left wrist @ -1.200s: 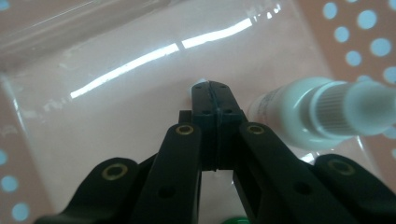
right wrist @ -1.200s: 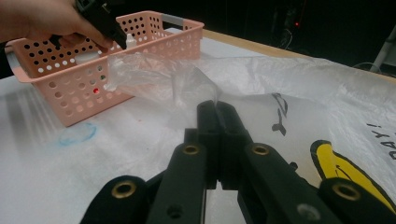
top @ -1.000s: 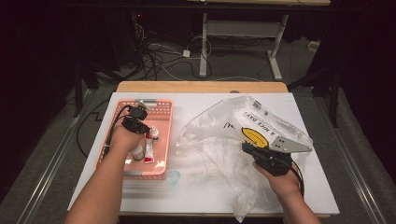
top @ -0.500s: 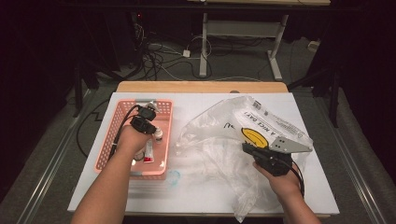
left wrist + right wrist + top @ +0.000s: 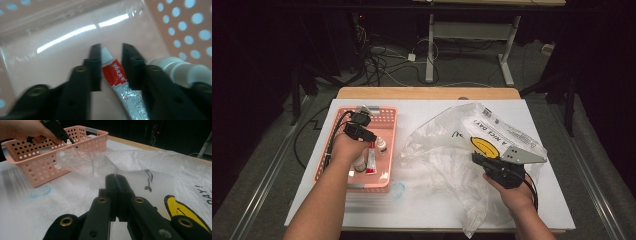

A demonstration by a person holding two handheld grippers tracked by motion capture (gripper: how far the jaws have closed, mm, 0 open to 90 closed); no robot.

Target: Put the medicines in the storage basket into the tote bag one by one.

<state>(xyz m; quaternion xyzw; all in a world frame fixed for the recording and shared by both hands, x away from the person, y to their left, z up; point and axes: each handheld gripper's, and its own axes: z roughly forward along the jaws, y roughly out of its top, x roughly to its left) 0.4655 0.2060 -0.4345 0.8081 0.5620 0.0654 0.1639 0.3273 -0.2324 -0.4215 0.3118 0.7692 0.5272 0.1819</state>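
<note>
Hovered left gripper [image 5: 111, 53] in pink perforated plastic basket [image 5: 388, 145], jaws apart astride red-and-white glue tube [image 5: 120, 82]; clamped right gripper [image 5: 116, 178] on clear plastic bag [image 5: 100, 161], frame centre.

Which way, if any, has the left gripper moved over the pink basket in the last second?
Yes. The left gripper has moved toward the far end of the pink basket, away from the person; its jaws now straddle the red-and-white tube.

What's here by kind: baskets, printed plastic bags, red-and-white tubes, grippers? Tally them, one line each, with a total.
Pink basket: 1
Printed plastic bag: 1
Red-and-white tube: 1
Grippers: 2, the left gripper open astride the tube, the right gripper shut on the bag
Total: 5
</note>
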